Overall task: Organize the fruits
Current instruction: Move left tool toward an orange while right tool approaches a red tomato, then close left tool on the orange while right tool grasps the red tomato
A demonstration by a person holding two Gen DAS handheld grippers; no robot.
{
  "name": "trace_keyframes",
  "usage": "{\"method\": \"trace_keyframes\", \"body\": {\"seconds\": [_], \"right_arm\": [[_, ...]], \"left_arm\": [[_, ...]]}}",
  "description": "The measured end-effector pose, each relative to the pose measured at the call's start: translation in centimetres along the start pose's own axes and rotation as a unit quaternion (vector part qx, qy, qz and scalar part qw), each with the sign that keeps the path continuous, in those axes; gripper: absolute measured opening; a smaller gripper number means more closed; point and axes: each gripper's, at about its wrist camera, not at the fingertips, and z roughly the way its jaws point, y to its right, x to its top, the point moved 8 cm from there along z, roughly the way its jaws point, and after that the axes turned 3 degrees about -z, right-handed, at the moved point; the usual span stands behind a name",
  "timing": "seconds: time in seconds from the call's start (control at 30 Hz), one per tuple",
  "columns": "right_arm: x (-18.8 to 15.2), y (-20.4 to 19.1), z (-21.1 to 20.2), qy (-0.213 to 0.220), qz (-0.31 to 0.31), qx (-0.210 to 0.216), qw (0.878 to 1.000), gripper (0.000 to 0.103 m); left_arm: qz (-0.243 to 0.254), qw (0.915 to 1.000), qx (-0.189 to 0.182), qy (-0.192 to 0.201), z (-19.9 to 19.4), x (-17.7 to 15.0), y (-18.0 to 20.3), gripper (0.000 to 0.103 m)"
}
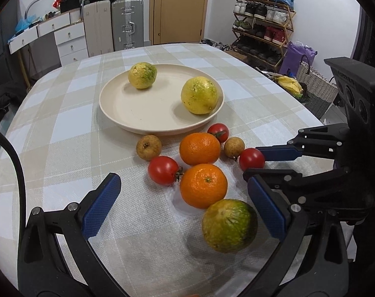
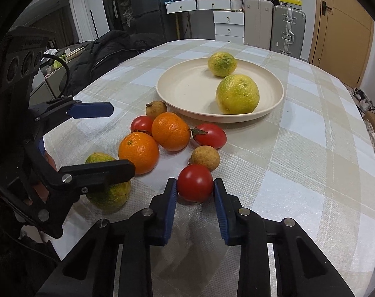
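- Right gripper (image 2: 195,188) is clamping the nearest tomato (image 2: 195,182) between its blue pads, tomato sitting on the tablecloth (image 2: 299,173) toward the near edge of the tabletop.
- Left gripper (image 1: 185,205) is standing wide open, jaws well apart, gripping nothing; the green-yellow citrus (image 1: 229,225) is lying between its fingers, just beside the right pad, contact unclear.
- Near orange (image 1: 203,185) is sitting just behind that citrus, a second tomato (image 1: 164,170) touching its left side.
- Far orange (image 1: 200,148) is sitting right behind the near one, close to touching.
- Small brown fruit (image 1: 234,148) is lying between the far orange and the clamped tomato.
- Another brown fruit (image 1: 148,147) is lying left of the far orange, near the plate rim.
- Third tomato (image 1: 218,132) is tucked behind the far orange, just beside the plate.
- Beige plate (image 1: 147,109) is sitting mid-tabletop, holding two yellow-green citrus: one (image 1: 199,95) at its right rim, one (image 1: 142,75) at its far-left part, well apart.
- Suitcases (image 1: 113,24), drawers and a shoe rack (image 1: 264,24) are standing past the far edge.
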Motion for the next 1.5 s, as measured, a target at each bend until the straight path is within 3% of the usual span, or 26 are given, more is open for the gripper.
{"method": "trace_keyframes", "body": {"seconds": [0.17,0.27,0.7,0.97,1.1,1.5], "right_arm": [[0.0,0.6,-0.1,0.002,0.004,-0.006,1.0,0.03],[0.1,0.9,-0.2,0.005,0.008,-0.008,1.0,0.03],[0.0,0.8,-0.5,0.008,0.006,-0.01,1.0,0.03],[-0.1,0.8,-0.5,0.008,0.007,-0.01,1.0,0.03],[-0.1,0.8,-0.5,0.008,0.007,-0.01,1.0,0.03],[-0.1,0.7,-0.4,0.005,0.005,-0.01,1.0,0.03]], "left_arm": [[-0.019,0.9997,-0.005,-0.017,0.5,-0.4,0.3,0.098],[-0.031,0.999,-0.013,-0.03,0.8,-0.7,0.3,0.09],[-0.098,0.9875,-0.102,-0.069,1.6,-1.4,0.9,0.058],[-0.119,0.9856,-0.105,-0.058,1.8,-0.8,0.1,0.049],[-0.121,0.9859,-0.104,-0.049,1.6,-0.5,-0.3,0.038],[-0.132,0.9831,-0.111,-0.062,2.3,-0.9,-0.3,0.044]]}}
